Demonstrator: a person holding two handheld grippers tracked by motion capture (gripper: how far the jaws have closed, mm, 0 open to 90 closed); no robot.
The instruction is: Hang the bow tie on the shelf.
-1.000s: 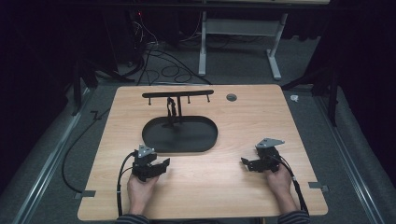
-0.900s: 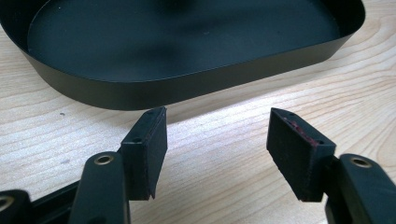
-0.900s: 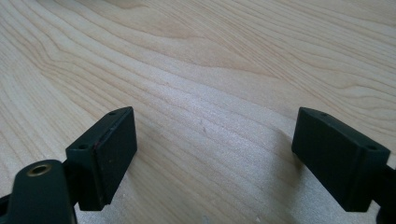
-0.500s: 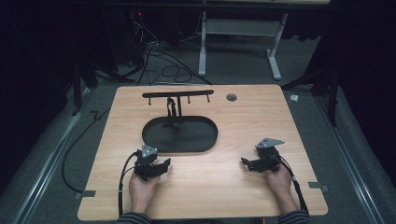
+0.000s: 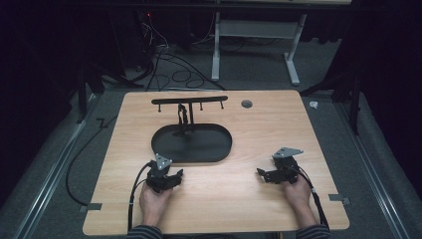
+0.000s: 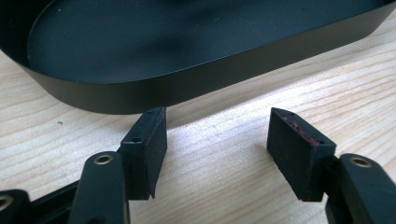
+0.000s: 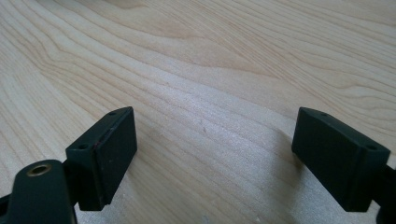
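Nearest the person, both hands rest on the tabletop [image 5: 224, 199], each holding a pair of tongs. The left tongs [image 5: 175, 174] sit with jaws spread apart and nothing between them; in the left gripper view their pads [image 6: 144, 149] hover over bare wood just short of the rim of the black oval tray [image 6: 187, 88]. The right tongs [image 5: 261, 173] are likewise spread wide and empty, well apart from the tray, with plain wood grain beneath them.

Farther off, the tray [image 5: 164, 154] lies at the middle of the tabletop, and from its far side rises a slim black stand [image 5: 189, 102] with a crossbar carrying small pegs; something dark hangs at its post, too small to make out.

The risk I'd watch is the left tongs: they're so close to the tray wall that a forward push could nudge the light tray and set the stand wobbling.

Compared with a second ago, next to nothing has shifted; hands, tongs and tray keep their places.
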